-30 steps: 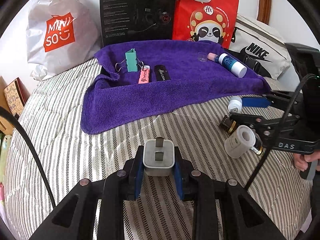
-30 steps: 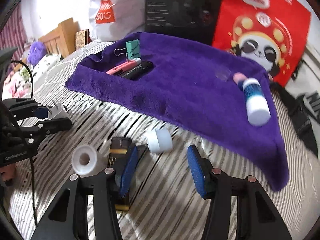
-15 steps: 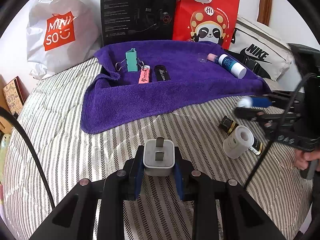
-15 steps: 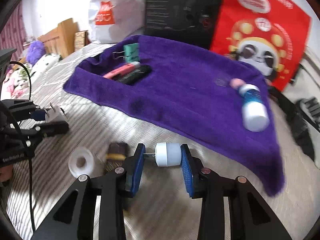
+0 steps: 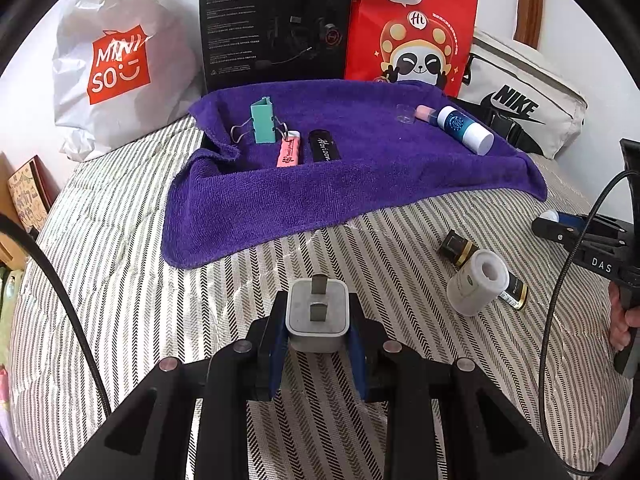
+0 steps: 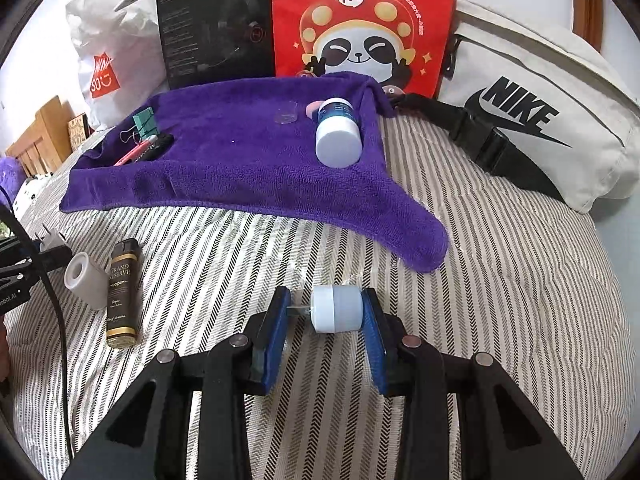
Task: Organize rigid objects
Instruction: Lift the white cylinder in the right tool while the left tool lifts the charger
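Purple towel (image 6: 248, 172) spreads at twelve o'clock on my striped bed (image 6: 500, 280), holding a blue-and-white bottle (image 6: 338, 136), binder clip (image 5: 264, 120) and markers. My left claw (image 5: 317, 334) pinches a white plug adapter (image 5: 317, 316). My right claw (image 6: 326, 316), its jaws just closed, clamps a small white cylinder (image 6: 336, 314) endwise.

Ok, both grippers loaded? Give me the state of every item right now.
left gripper: shut on white plug adapter
right gripper: shut on small white plug
blue bottle: lying on purple towel
teal binder clip: upright on towel
white roll: on bedspread
black bottle: lying on bedspread
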The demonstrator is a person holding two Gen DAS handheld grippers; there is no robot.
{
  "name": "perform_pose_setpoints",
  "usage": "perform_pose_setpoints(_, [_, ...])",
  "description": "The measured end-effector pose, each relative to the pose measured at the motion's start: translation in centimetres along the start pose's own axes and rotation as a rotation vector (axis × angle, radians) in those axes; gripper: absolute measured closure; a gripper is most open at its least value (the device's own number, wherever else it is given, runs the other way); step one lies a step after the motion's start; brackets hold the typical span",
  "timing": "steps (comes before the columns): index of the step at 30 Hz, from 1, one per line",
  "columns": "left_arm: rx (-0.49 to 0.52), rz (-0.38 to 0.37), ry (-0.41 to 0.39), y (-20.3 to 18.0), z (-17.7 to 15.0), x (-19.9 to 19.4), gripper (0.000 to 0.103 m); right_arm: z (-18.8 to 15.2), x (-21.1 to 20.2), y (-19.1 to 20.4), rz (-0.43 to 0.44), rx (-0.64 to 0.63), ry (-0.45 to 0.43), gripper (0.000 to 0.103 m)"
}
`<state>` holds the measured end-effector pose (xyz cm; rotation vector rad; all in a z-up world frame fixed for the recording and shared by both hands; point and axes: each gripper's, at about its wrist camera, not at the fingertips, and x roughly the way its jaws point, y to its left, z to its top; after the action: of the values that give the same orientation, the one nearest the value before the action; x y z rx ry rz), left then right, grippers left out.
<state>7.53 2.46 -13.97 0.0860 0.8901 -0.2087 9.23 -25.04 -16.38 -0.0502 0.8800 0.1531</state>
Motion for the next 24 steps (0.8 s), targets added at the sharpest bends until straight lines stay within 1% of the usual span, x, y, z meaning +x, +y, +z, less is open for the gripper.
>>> perform_pose_setpoints(17, [0.003, 0.002, 0.001, -0.14, 0.14, 0.13, 0.077, 0.05, 0.07, 0.12, -0.004, -0.004, 0.001, 0.067])
perform_pose_setpoints(24, [-0.005, -0.010, 0.001, -0.02, 0.10, 0.16, 0.077, 0.07, 0.08, 0.12, -0.005, -0.005, 0.001, 0.067])
